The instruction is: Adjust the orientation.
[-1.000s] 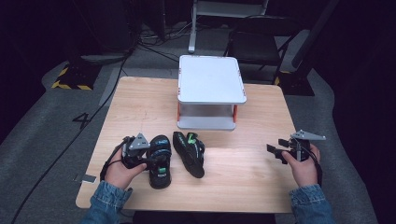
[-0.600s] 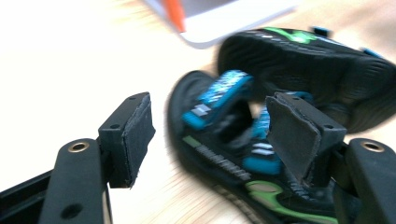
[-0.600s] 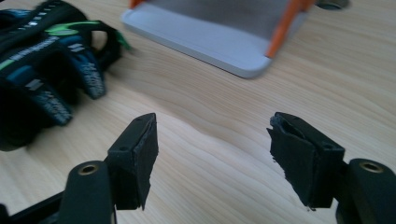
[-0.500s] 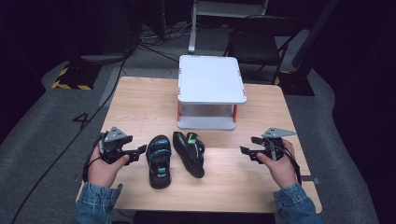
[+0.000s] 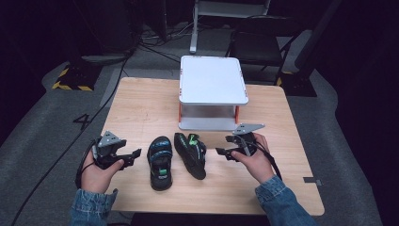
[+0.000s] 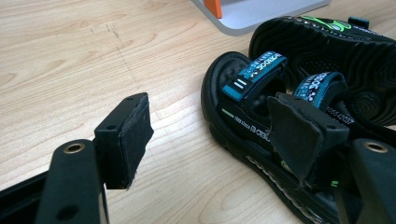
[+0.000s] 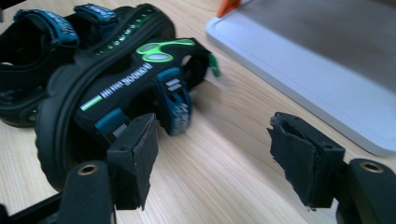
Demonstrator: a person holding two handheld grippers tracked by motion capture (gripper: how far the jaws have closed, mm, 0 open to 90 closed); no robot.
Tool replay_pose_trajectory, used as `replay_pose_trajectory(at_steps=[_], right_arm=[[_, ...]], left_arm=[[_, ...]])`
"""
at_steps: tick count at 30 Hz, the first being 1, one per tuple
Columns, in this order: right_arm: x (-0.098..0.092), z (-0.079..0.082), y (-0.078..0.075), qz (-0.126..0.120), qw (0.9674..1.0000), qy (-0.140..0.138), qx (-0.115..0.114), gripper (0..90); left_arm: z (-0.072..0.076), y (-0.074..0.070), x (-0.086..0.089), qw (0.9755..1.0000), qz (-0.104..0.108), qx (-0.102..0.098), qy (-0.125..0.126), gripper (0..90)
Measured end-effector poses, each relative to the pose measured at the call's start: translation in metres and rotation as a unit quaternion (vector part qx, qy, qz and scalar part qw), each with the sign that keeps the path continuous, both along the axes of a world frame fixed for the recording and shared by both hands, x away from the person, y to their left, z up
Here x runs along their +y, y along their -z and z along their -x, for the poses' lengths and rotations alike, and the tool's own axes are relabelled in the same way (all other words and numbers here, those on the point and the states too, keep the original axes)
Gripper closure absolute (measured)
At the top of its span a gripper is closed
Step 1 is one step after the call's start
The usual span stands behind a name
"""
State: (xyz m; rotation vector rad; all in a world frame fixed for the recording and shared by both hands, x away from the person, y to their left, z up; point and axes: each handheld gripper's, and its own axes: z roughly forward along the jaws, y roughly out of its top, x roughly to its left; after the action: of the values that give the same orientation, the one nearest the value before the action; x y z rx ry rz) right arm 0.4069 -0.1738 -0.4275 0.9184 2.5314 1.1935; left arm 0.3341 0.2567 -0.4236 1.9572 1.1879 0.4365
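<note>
Two black sandals with blue straps and green marks lie near the table's front. One sandal stands upright on its sole. The other sandal lies on its side, right of the first. My left gripper hovers just left of the upright sandal; its jaws have just been opening, with nothing between them. My right gripper is open just right of the tipped sandal, pointing at it, with bare wood between its pads.
A white two-level stand with orange posts sits at the table's back centre, its base plate close behind the right gripper. The wooden table has free room at both sides. Dark floor and cables surround it.
My left gripper has drawn back to the left from the upright sandal, which stays put. My right gripper has travelled left across the table to the tipped sandal.
</note>
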Motion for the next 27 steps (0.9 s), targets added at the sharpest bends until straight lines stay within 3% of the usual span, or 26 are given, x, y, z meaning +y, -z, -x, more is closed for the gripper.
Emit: replay_pose_trajectory(at_steps=[14,27], right_arm=[[0.037,-0.011,0.029,0.039,0.9983,-0.028,0.033,33.8],[0.053,-0.023,0.049,0.045,0.997,-0.052,0.034,43.9]], left_arm=[[-0.001,0.001,0.002,1.0,0.0,0.002,0.0,29.5],[-0.002,0.004,0.002,1.0,0.0,0.006,0.0,29.5]])
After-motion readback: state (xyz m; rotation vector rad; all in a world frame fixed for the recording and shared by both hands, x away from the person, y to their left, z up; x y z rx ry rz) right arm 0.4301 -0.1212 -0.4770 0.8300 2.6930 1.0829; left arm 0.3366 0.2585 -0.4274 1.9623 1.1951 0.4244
